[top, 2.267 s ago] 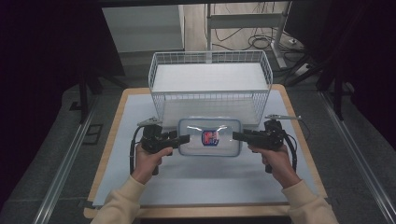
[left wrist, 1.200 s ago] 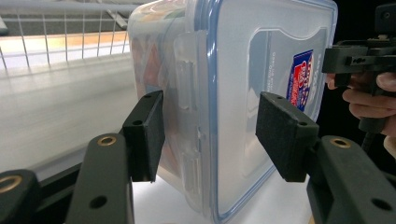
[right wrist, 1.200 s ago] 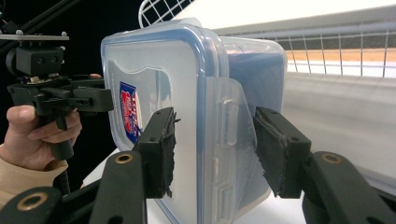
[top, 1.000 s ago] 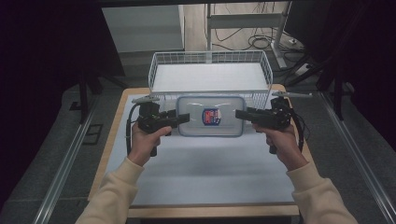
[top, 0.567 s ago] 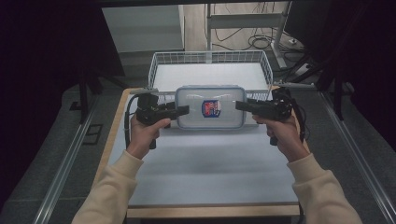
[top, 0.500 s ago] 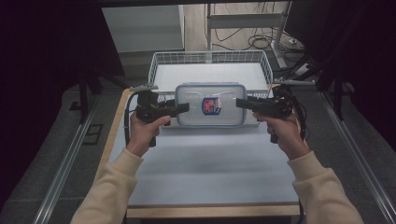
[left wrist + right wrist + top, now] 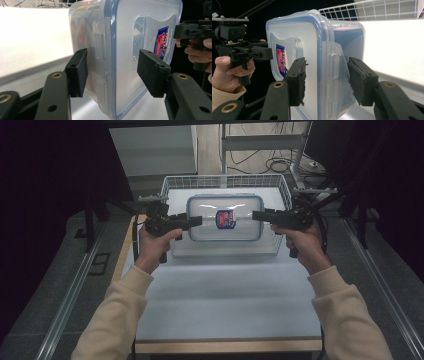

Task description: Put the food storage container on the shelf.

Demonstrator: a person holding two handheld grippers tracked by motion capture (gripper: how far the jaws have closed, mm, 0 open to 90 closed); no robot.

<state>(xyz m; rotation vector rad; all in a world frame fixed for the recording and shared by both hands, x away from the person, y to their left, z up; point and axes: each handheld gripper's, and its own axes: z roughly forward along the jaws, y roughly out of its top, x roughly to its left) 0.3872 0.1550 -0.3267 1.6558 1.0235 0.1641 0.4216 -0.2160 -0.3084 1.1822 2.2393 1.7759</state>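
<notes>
I am holding the clear lidded container [image 7: 225, 218] above the wire basket [image 7: 285, 187], my left gripper [image 7: 192, 221] and right gripper [image 7: 256, 215] each clamping an end latch between their jaws, and lowering it level into the basket looks next.
</notes>
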